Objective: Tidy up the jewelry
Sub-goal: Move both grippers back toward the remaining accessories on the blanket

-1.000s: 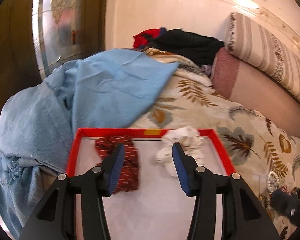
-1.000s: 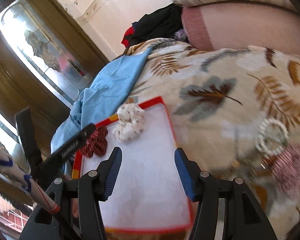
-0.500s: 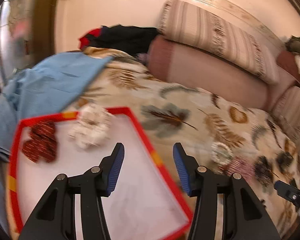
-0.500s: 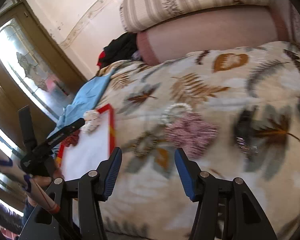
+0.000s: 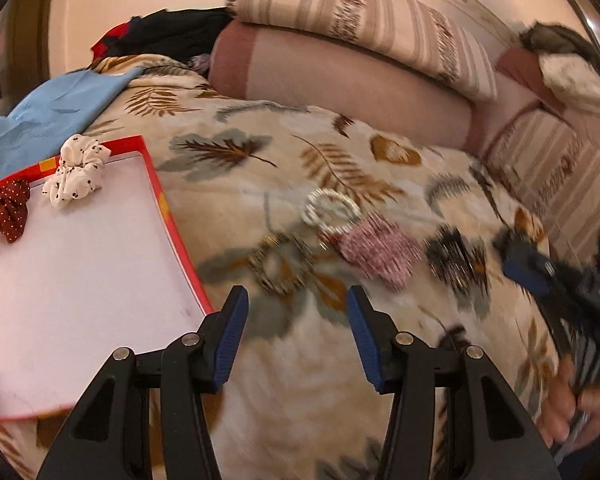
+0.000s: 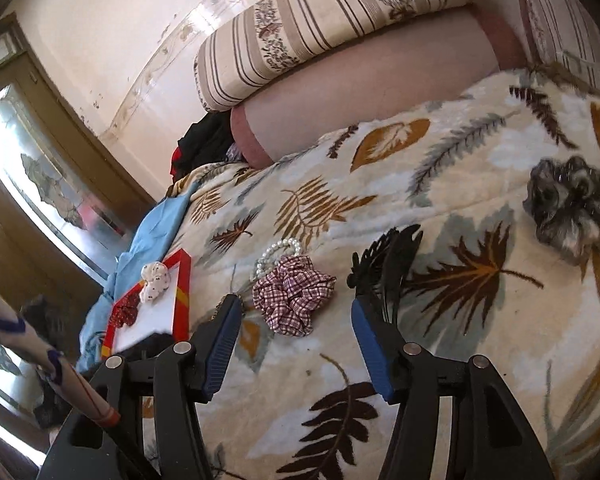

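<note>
Tray: red-rimmed tray (image 5: 153,184) lay at the left of the leaf-print bedspread (image 6: 440,184), beside a blue cloth (image 5: 56,108).
Done: red dotted scrunchie (image 5: 4,210) and white dotted scrunchie (image 5: 78,172) sat at the tray's far end; the rest of it was bare.
Left on the bedspread, left to right: dark beaded ring (image 5: 280,264), blurred; pearl bracelet (image 6: 278,258) touching the plaid scrunchie (image 6: 294,294); black claw clip (image 6: 384,268); grey scrunchie (image 6: 568,204), well apart.
Left gripper (image 5: 296,334): spread, holding nothing, near the beaded ring.
Right gripper (image 6: 296,350): spread, holding nothing, just short of the plaid scrunchie.
Progress: by my judgement, under halfway, with two of seven pieces placed.
</note>
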Motion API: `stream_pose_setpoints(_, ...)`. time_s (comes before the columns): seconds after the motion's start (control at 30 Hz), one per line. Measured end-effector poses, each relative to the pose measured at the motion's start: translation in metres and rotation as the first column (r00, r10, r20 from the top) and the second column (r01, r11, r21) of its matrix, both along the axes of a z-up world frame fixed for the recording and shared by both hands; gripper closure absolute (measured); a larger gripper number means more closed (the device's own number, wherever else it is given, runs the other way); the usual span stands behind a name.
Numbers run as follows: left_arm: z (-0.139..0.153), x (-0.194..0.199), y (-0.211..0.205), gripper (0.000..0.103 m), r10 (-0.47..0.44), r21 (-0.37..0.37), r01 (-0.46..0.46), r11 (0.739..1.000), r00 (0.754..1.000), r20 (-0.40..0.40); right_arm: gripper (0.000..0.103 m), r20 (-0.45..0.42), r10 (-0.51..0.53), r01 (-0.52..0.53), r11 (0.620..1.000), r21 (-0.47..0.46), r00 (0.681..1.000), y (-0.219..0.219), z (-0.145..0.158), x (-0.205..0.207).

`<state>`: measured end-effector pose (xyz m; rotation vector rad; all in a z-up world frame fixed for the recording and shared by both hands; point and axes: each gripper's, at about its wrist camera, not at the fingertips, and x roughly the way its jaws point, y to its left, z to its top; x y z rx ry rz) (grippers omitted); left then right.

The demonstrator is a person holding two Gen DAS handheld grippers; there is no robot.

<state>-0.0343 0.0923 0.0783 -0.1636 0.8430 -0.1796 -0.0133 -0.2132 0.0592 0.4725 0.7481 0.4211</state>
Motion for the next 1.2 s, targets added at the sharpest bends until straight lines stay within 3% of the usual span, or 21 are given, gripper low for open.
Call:
stream_pose_setpoints(0.07, 0.003, -0.011, -0.008, 0.053, 0.0, 0.031, 0.0, 1.0, 1.0, 0.001, 0.041, -0.02, -0.001, 0.002, 1.0, 0.019, 1.0, -0.004, -0.003, 0.0)
stream_pose_setpoints(0.27, 0.01, -0.034, -0.018, 0.053, 0.011, 0.002, -0.01, 1.0, 0.998, -0.056, 0.039, -0.008, -0.014, 0.014, 0.999, 0.05, 1.0, -0.013, 0.002, -0.008)
stream_pose_setpoints(0.43, 0.027, -0.048, -0.028, 0.045, 0.005, 0.038, -0.005, 0.999, 1.0, 0.001, 0.039, 0.017, -0.024, 0.023, 0.999, 0.034, 1.0, -0.016, 0.009, -0.014)
stream_pose_setpoints(0.57, 0.02, -0.043, -0.023, 0.045, 0.0, 0.024, 0.0, 1.0, 1.0, -0.012, 0.039, 0.037, -0.031, 0.03, 0.999, 0.03, 0.999, -0.023, 0.015, -0.021)
stream_pose_setpoints(0.77, -0.001, -0.021, -0.002, 0.045, 0.014, 0.018, -0.013, 1.0, 0.998, -0.061, 0.036, 0.041, -0.065, 0.062, 0.996, 0.066, 0.997, -0.036, 0.018, -0.02)
stream_pose_setpoints(0.93, -0.013, 0.007, -0.013, 0.045, -0.02, 0.037, 0.023, 0.999, 0.997, -0.076, 0.035, 0.026, -0.041, 0.039, 0.997, 0.068, 0.999, -0.033, 0.015, -0.014)
stream_pose_setpoints(1.07, -0.022, 0.043, -0.031, 0.041, -0.028, 0.071, 0.035, 0.997, 0.995, -0.092, 0.035, 0.011, -0.032, 0.031, 0.998, 0.063, 0.999, -0.032, 0.011, -0.009)
stream_pose_setpoints(1.2, -0.039, 0.074, -0.039, 0.036, 0.04, 0.162, -0.02, 0.987, 0.992, -0.122, 0.035, -0.005, -0.043, 0.043, 0.997, 0.066, 0.999, -0.037, 0.005, -0.005)
